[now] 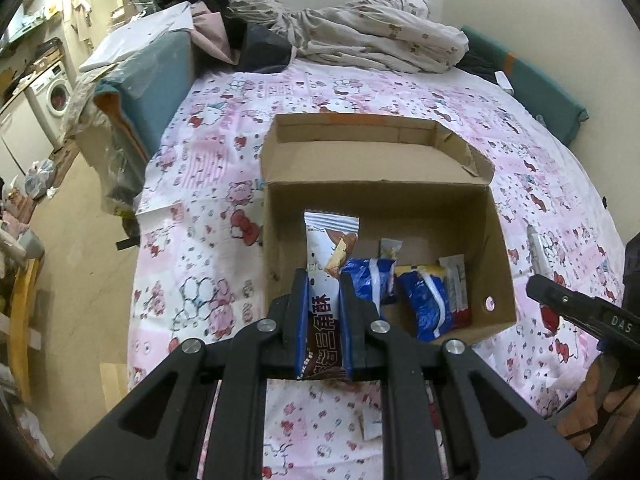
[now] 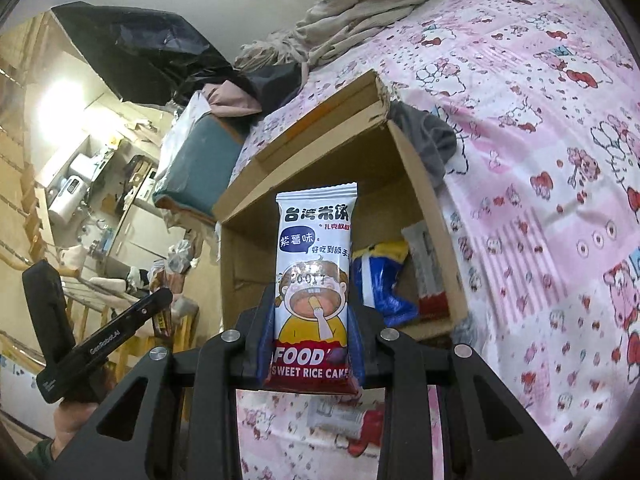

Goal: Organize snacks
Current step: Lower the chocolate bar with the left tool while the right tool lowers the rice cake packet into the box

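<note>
- My left hand-held gripper is pinched tight on a white and brown snack packet, which stands upright between the blue-lined fingers with its crimped top edge free above them.
- My right hand-held gripper is clamped on a sweet rice cake packet, white at the top with a cartoon child and a red band at the bottom; the pads press on both of its long edges and it stands upright.
- Both packets are held in the air just in front of the open cardboard box, which sits on the bed on a pink cartoon-print sheet.
- Inside the box, against its near right part, lie two blue wrapped snacks side by side, with a white and red packet standing beside them toward the right wall.
- The box's flap is folded back on the far side.
- In the left view the tip of my right hand-held gripper shows at the right edge, with my hand below it, beside the box and apart from it.
- A further small packet lies flat on the sheet under the right one.
- A crumpled beige blanket is heaped at the far end of the bed, well apart from the box.
</note>
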The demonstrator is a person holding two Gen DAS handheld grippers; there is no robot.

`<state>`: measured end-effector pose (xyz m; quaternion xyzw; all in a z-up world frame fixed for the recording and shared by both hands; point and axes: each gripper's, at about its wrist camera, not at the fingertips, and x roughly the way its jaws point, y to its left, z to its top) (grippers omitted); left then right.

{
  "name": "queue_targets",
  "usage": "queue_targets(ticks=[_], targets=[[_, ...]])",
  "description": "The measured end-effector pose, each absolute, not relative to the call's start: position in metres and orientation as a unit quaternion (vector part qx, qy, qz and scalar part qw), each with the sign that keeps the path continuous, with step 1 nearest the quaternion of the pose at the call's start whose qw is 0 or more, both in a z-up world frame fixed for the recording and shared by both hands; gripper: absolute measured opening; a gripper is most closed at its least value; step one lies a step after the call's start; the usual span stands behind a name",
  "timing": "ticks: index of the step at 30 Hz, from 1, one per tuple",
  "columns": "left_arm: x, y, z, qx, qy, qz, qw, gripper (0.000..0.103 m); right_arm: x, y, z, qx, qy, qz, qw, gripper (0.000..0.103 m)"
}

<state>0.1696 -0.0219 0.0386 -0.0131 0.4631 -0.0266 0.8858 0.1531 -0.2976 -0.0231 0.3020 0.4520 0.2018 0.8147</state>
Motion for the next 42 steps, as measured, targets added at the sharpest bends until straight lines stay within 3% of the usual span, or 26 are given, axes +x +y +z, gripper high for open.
queue_targets(ticks=[25,37,38,42], targets=[[0.209,-0.029,-0.033,-0.049,0.512,-0.046,0.857,0.012,0.195,-0.275,-0.063,0.239,0.516,0.159,0.807,0.032],[0.207,-0.029,-0.039,-0.052,0.517,-0.046,0.853,0.015,0.197,-0.275,-0.068,0.247,0.525,0.156,0.799,0.035],[0.207,-0.03,-0.039,-0.05,0.518,-0.047,0.853,0.02,0.197,-0.274,-0.067,0.247,0.524,0.158,0.8,0.035],[0.202,-0.034,-0.036,-0.04,0.518,-0.045,0.853,0.057,0.196,-0.267,-0.06,0.225,0.517,0.165,0.81,0.041]])
